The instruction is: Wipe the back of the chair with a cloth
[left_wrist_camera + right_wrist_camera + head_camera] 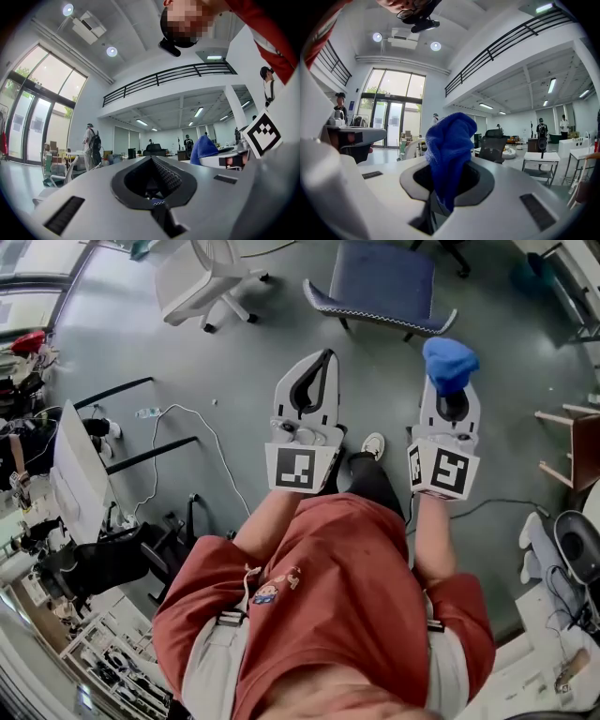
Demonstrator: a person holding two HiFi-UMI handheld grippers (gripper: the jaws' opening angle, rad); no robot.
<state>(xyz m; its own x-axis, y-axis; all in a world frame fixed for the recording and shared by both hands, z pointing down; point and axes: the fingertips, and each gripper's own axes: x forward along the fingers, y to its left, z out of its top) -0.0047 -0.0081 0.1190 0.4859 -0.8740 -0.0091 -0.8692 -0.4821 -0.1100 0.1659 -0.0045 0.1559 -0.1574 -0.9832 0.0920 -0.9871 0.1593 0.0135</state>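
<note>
While you stand over the grey floor [234,352], your right hand-held gripper [452,392] is clamped on the blue cloth [450,362], and that cloth is the brightest thing in the head view. It bunches into a soft, rounded wad sticking out past the jaw tips. The right gripper view shows it close up: the cloth [449,140] is a deep royal blue with a fuzzy, towel-like nap. It is folded over on itself at the top and narrows to a tail that drops down between the jaws of the right hand-held gripper [446,165]. The jaws are pinched narrow around it.

Your left hand-held gripper [324,360] is level with the right one and just beside it. In the left gripper view the left hand-held gripper [152,160] has its jaws brought together at the tips. Nothing sits in the dark teardrop opening behind them, and the cloth [205,149] peeks in at the right edge.

Ahead of you on the floor stands a blue chair [380,282] with dark legs and a pale patterned edge. It is well apart from both grippers, so the cloth is in the air and not touching it. A white office chair [202,277] stands to its left.
</note>
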